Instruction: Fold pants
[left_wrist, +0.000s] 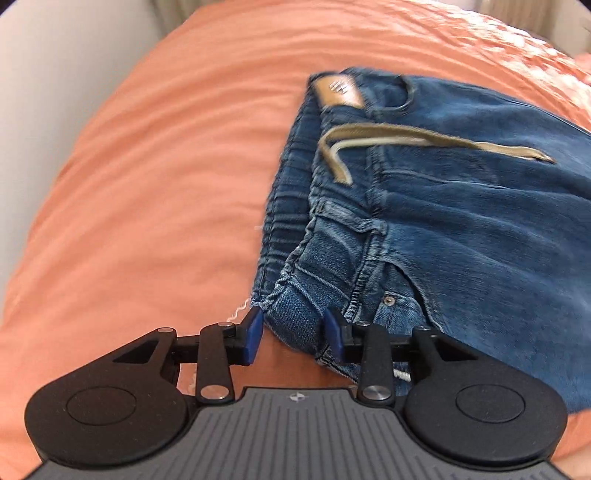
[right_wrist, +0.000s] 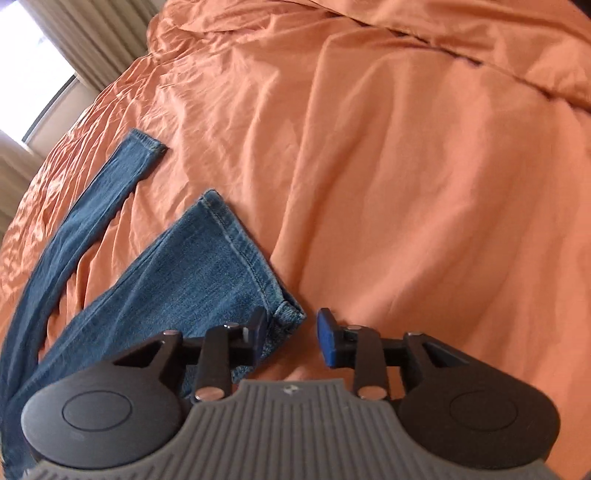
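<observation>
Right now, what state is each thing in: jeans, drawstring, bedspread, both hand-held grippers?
Jeans: flat, unfolded, legs spread apart.
Drawstring: untied, loose on the jeans.
Bedspread: wrinkled.
Left hand-held gripper: open, waistband corner between its jaws.
Right hand-held gripper: open beside the hem.

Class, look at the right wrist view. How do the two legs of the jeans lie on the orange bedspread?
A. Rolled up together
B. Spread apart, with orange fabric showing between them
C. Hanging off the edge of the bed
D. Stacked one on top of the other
B: the near leg and the far leg of the jeans fan apart, with the orange bedspread visible between their hems.
</observation>
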